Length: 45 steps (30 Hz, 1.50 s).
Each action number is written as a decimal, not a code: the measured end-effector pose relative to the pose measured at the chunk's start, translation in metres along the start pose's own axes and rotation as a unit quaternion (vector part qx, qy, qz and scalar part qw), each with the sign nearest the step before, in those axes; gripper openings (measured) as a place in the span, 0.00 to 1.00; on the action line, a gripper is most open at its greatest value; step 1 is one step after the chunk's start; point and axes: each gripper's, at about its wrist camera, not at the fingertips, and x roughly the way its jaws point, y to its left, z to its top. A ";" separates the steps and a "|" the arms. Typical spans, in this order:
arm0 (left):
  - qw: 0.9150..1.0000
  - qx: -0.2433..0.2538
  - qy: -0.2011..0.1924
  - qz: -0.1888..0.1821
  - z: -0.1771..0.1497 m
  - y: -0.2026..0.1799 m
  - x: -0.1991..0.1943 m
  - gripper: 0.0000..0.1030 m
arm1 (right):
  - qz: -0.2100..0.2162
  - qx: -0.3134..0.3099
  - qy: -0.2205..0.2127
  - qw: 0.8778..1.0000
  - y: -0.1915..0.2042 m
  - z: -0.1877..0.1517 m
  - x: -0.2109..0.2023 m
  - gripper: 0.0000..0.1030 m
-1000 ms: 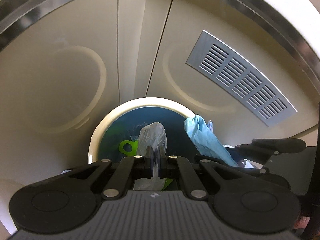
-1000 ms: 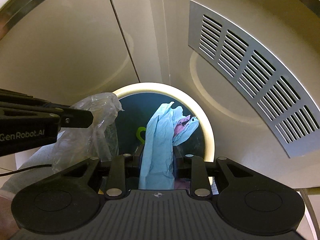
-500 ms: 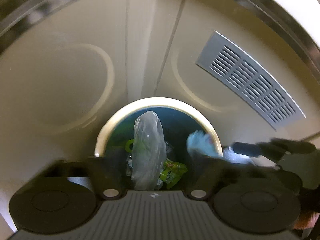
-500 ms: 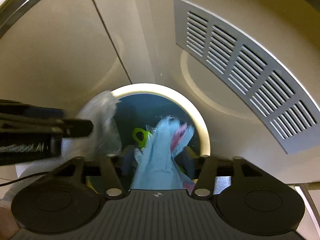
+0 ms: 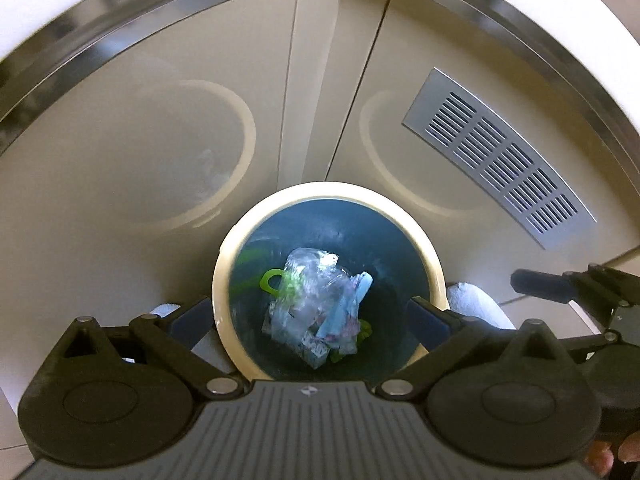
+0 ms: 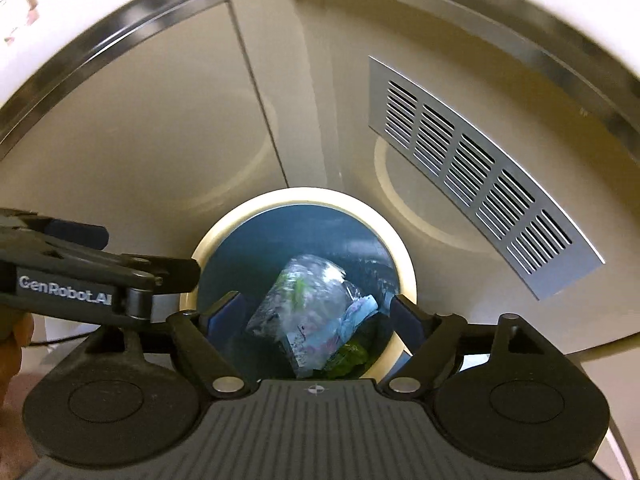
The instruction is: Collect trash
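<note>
Both the left claw and right claw, jaws just spread and empty, hang over the bin at lower centre, where 2 dropped pieces, bag and glove, lie; nothing else visible to collect.

Pale tiled floor, cream-rimmed bin standing on it, against beige cabinet doors

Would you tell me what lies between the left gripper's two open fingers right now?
In the left wrist view, the bin sits between the left gripper's fingers, with the dropped clear plastic bag inside; nothing is held.
</note>
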 end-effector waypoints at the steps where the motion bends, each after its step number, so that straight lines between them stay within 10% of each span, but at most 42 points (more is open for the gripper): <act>1: 1.000 -0.002 -0.004 0.003 -0.001 0.002 -0.003 1.00 | -0.001 -0.005 -0.002 1.000 0.002 -0.001 -0.003 0.80; 45: 0.995 0.017 -0.098 0.028 -0.020 -0.003 -0.063 1.00 | -0.024 -0.029 -0.064 0.997 0.010 -0.021 -0.046 0.82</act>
